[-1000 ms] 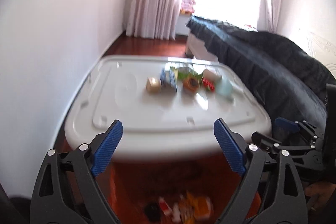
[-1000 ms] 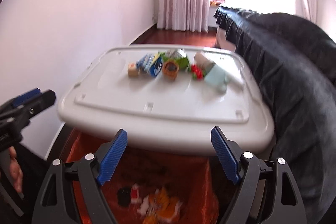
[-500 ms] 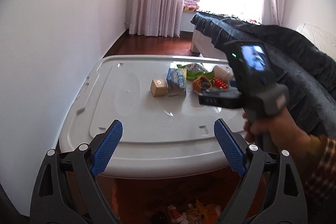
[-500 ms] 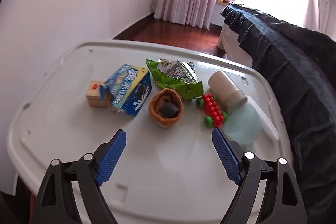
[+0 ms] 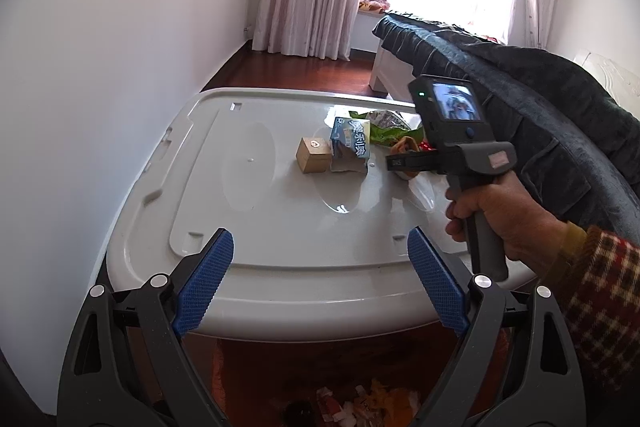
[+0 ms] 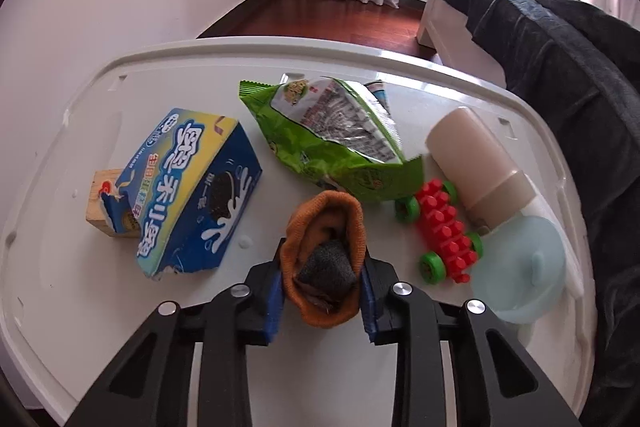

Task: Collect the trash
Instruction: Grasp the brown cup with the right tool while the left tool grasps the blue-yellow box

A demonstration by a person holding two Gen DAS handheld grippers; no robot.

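My right gripper (image 6: pixel 322 287) is shut on an orange rolled sock (image 6: pixel 326 259) with a grey inside, which rests on the white bin lid (image 6: pixel 60 267). Left of the sock lies a torn blue cookie box (image 6: pixel 192 191) against a small wooden block (image 6: pixel 100 203). Behind the sock is a green snack bag (image 6: pixel 336 139). My left gripper (image 5: pixel 320 283) is open and empty at the lid's (image 5: pixel 280 227) near edge. In the left wrist view the right gripper's body (image 5: pixel 452 131) hides the sock; the box (image 5: pixel 350 145) and block (image 5: pixel 314 155) show.
A red toy brick car (image 6: pixel 440 227), a beige bottle (image 6: pixel 476 163) and a pale blue lid (image 6: pixel 524 267) lie right of the sock. A bed with a dark cover (image 6: pixel 560 39) runs along the right. An orange trash bag (image 5: pixel 360 395) with wrappers sits below the lid's near edge.
My right gripper moved forward over the lid and closed on the orange sock. My left gripper stayed open and rose slightly at the near edge.
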